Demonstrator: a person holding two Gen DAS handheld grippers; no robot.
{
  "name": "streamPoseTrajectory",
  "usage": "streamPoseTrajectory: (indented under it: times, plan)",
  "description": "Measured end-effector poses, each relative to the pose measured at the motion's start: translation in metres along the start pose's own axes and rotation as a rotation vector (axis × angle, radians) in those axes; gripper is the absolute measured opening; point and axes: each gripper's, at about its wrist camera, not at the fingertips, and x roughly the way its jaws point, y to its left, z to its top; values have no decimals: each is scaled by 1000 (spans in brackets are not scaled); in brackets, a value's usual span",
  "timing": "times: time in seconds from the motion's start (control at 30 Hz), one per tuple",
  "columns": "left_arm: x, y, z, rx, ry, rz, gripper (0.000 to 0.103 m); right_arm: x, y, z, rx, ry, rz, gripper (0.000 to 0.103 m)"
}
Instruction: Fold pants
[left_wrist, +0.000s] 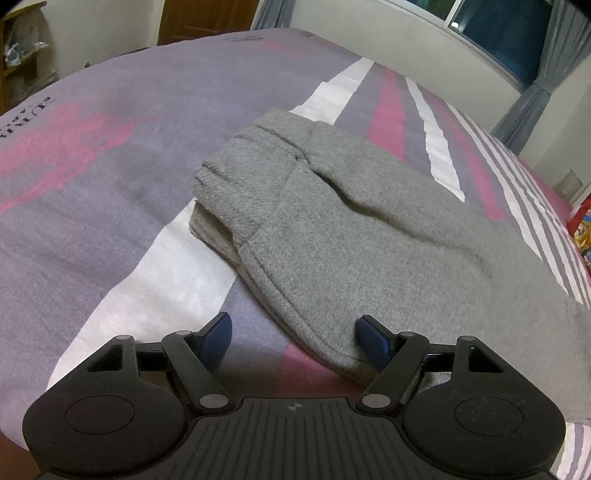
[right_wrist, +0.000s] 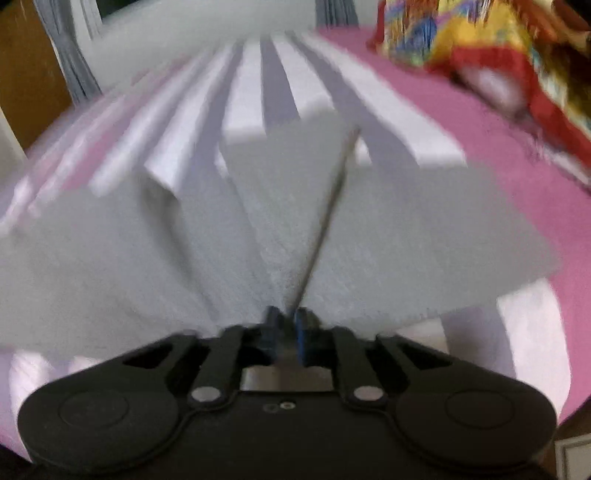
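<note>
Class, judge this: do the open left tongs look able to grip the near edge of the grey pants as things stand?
Probably yes. The left tongs stand open with the hem of the grey pants already lying between the fingers, and nothing blocks it.

Striped pink, grey and white bedspread (left_wrist: 110, 184), grey curtain (left_wrist: 532, 107), window (left_wrist: 498, 33), colourful pillow (right_wrist: 480, 48)

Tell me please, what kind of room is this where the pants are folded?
Most likely a bedroom in a home. The grey pants lie on a bed with a striped pink, grey and white cover, a window with grey curtains is behind it, and a wooden door stands at the far wall.
</note>
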Motion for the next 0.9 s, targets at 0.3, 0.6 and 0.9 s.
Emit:
streamPoseTrajectory:
  times: [0.3,0.6,0.9]
  plan:
    - [1,-5,-2,9,-4,15,77,28,63,69,-360,-67,-116,30]
    - [2,-5,-2,13,-5,8,77,13,23,92,-231,-218,-169,5]
    - [1,-6,-6,16,-10,15,78,-31,-140,-17,490,-273,60,5]
